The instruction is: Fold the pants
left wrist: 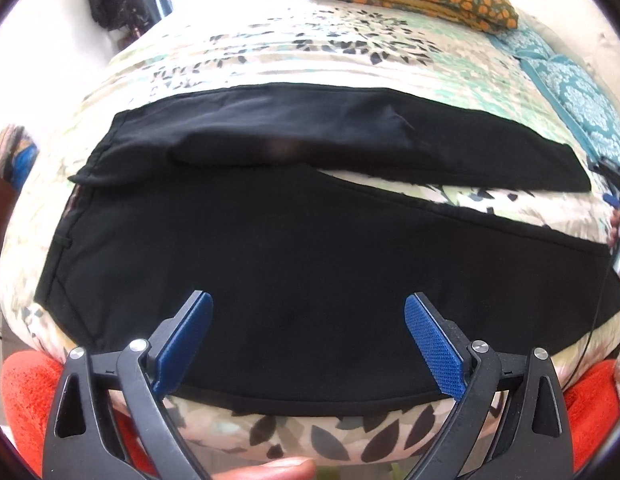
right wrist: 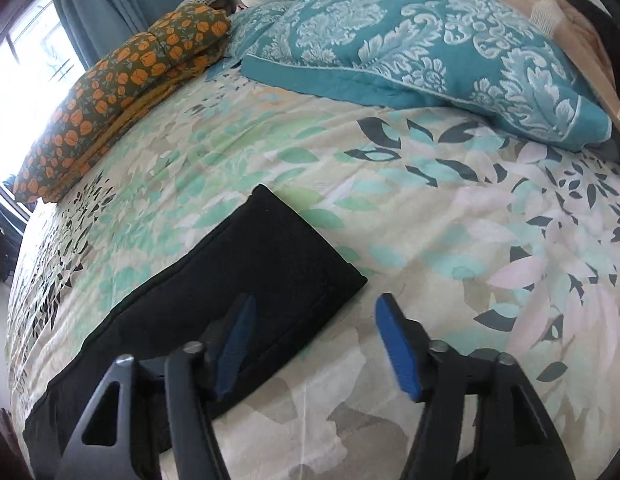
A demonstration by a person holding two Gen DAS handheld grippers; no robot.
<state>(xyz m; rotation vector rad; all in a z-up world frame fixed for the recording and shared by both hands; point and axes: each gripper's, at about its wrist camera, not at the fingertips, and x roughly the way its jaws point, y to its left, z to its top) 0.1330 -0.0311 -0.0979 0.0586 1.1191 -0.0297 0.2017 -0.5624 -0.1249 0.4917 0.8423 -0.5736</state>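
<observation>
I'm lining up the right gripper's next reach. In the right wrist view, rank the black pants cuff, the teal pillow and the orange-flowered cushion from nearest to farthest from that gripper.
1. Black pants cuff: just ahead of the right gripper, under its left finger.
2. Teal pillow: ahead and to the right, at the head of the bed.
3. Orange-flowered cushion: far left, by the window.

daylight floods from your window [right wrist: 34, 68], blown out white; fisheye bends edges, dark vignette corners, right view slightly motion-blurred.
</observation>
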